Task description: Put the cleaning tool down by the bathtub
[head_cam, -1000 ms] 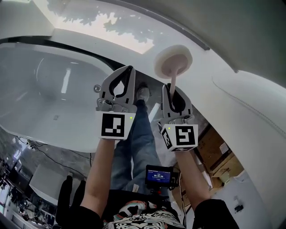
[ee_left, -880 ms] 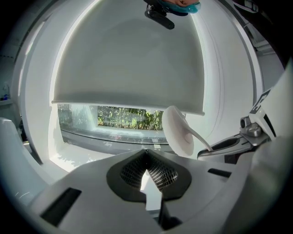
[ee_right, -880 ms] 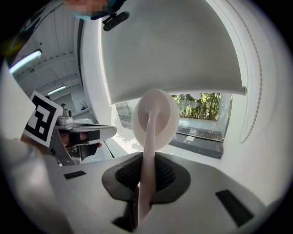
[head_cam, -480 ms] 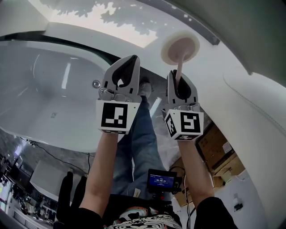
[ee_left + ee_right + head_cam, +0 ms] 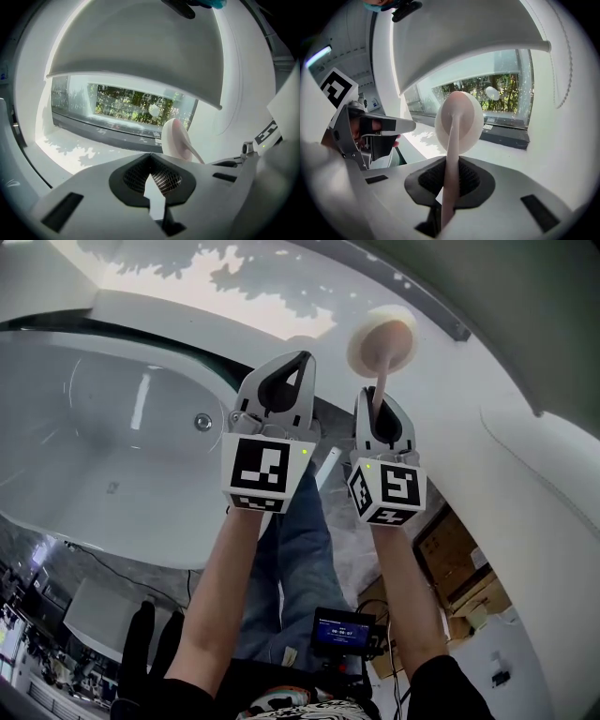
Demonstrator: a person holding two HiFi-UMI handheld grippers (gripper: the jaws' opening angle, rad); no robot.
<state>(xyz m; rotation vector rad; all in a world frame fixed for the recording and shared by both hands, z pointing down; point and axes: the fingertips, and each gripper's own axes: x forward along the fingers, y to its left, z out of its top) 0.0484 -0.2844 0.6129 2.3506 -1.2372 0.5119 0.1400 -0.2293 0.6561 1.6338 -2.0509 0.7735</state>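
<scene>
The bathtub (image 5: 84, 474) fills the left of the head view, and its place there has hardly changed. The left gripper (image 5: 302, 357) has moved up and to the right over the last second. It now sits just beside the right gripper (image 5: 380, 395), above the tub's right end. Its 2 tongs are pressed together with nothing between them. The right gripper has risen too, and its tongs stay pinched on the thin handle of the cleaning tool (image 5: 380, 352).

The tool's round head has travelled further from the person, toward the sunlit white ledge (image 5: 234, 296) beyond the tub's far rim. That suggests the carry is well along, with the set-down itself not yet begun. The tool hangs in the air and rests on nothing.

Its long axis runs along the handle, straight out from the tongs. The head end points forward toward the ledge and window, and the flat disc faces back at the gripper.
</scene>
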